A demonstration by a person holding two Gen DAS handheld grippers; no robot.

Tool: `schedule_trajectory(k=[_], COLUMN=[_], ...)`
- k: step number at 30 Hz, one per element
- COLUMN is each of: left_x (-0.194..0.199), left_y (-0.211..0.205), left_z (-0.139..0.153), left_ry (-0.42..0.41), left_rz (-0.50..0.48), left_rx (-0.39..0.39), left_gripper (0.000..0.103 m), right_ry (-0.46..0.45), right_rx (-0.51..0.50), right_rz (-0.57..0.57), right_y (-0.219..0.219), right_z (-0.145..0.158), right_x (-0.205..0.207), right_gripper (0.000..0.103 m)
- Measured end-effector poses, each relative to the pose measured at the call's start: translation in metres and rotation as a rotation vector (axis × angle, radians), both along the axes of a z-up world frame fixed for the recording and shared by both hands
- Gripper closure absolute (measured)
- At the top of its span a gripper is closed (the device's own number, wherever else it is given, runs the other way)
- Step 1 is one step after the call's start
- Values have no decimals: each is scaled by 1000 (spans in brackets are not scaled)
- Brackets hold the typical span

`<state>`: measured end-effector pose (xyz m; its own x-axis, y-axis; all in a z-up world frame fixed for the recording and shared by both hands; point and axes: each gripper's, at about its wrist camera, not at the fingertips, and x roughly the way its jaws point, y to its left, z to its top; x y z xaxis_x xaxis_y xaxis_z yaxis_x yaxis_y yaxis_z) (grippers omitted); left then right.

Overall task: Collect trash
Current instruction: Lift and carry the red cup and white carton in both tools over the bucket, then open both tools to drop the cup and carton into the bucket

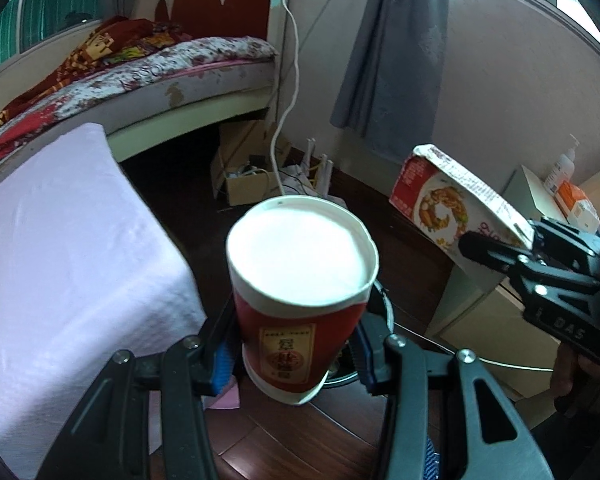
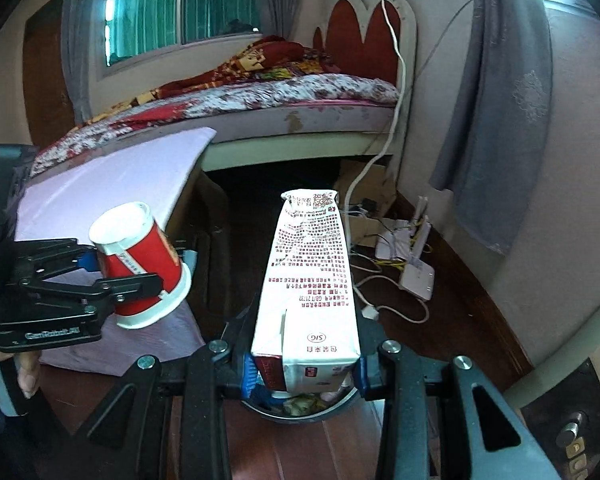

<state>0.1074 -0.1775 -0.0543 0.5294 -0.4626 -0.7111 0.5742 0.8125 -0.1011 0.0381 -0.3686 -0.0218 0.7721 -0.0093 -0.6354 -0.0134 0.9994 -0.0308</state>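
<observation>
Red paper cup (image 1: pixel 296 304), white rim forward, is clamped between the blue pads of the left gripper (image 1: pixel 296 354); the right gripper (image 2: pixel 304 372) is closed on a flattened carton (image 2: pixel 310 280). Both items hang above a dark round bin (image 2: pixel 300 410), whose rim shows at 6 o'clock beneath the carton. The step in hand appears to be the drop: next, each item should be centred over the bin mouth and the jaws parted.

Both wrist views bedward — bed (image 1: pixel 148 68) shared
</observation>
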Motion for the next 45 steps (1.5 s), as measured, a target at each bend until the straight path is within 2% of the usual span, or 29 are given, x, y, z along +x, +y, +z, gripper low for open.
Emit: schedule_trajectory(k=[7, 16, 24, 33, 35, 37, 38, 39, 40, 45], left_x=[5, 21, 36, 55, 58, 60, 62, 63, 62, 59], left_y=[-21, -30, -38, -47, -49, -50, -50, -49, -46, -36], left_z=[-25, -61, -81, -104, -106, -108, -110, -113, -114, -120], left_ry=[77, 178, 208, 255, 262, 262, 261, 268, 268, 256], left_rz=[-33, -29, -38, -40, -47, -43, -24, -10, 1, 57], left_rx=[4, 12, 35, 53, 46, 37, 50, 59, 61, 100], left_gripper=[54, 54, 54, 53, 52, 32, 25, 14, 12, 7], right_ry=[101, 213, 288, 331, 344, 369, 372, 376, 379, 369], right_rx=[34, 60, 42, 52, 58, 63, 58, 48, 42, 59], right_rz=[-20, -16, 28, 37, 45, 51, 37, 3, -36, -130], right_y=[-21, -29, -23, -23, -23, -23, -25, -29, -35, -57], right_z=[-35, -80, -108, -121, -124, -130, -134, -137, -140, -137], right_x=[12, 37, 61, 79, 84, 90, 93, 95, 95, 93], right_gripper=[64, 64, 64, 64, 64, 64, 51, 14, 3, 0])
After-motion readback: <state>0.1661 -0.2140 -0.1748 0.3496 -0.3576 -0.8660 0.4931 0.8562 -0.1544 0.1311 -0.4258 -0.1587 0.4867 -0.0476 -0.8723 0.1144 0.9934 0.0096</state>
